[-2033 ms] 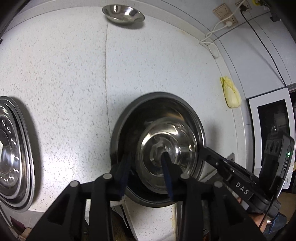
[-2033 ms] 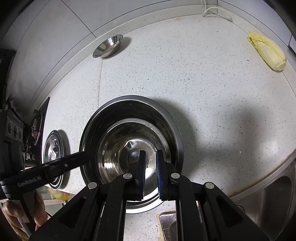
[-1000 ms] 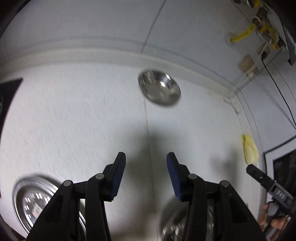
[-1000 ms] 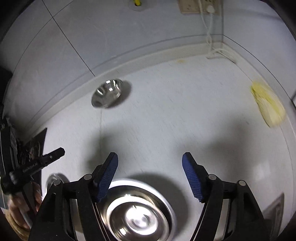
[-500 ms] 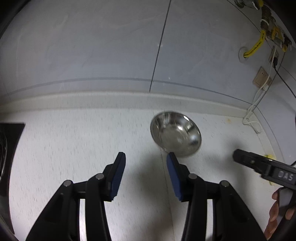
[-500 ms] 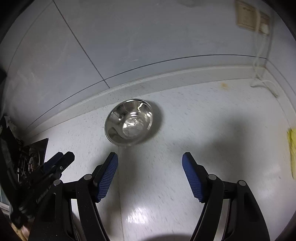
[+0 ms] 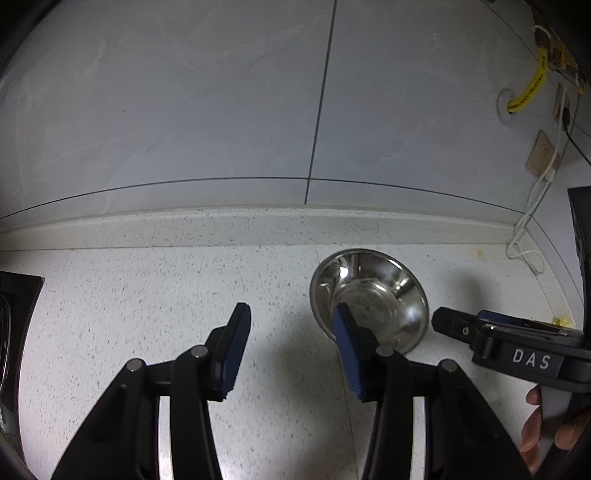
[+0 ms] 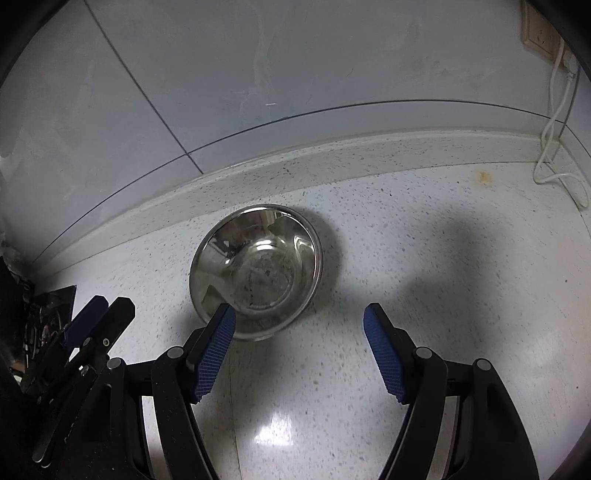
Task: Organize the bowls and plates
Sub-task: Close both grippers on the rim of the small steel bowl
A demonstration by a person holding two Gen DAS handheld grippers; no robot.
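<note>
Two black handheld grippers with blue ribbed pads are pointing down at one small, round, shiny stainless-steel bowl (image 8: 255, 271), which is sitting upright and alone at the centre of the right wrist frame and at centre-right of the left wrist frame, near the raised back edge of the desk. The right gripper (image 8: 299, 354) is hanging just short of the bowl with its jaws spread wide and nothing between them; its left pad is overlapping the bowl's near rim in the picture, though contact cannot be told. That wide spread probably suits straddling the rim. The left gripper (image 7: 291, 354) is sitting beside it, jaws parted about halfway and empty, its right pad lining up with the bowl's left edge, likely ready to steady or assist. A person's hand (image 7: 546, 432) is showing at the lower right of the left wrist frame.

The desk (image 8: 443, 295), a white speckled stone top, is looking glossy, with a glare patch at the bottom centre and a small brownish stain at the upper right. Pale grey wall tiles (image 7: 221, 110) are filling the upper half; a white cable (image 8: 554, 147) is trailing down from a beige wall socket (image 8: 537, 33) at the upper right, and a dark hob (image 7: 14, 332) is edging the left.
</note>
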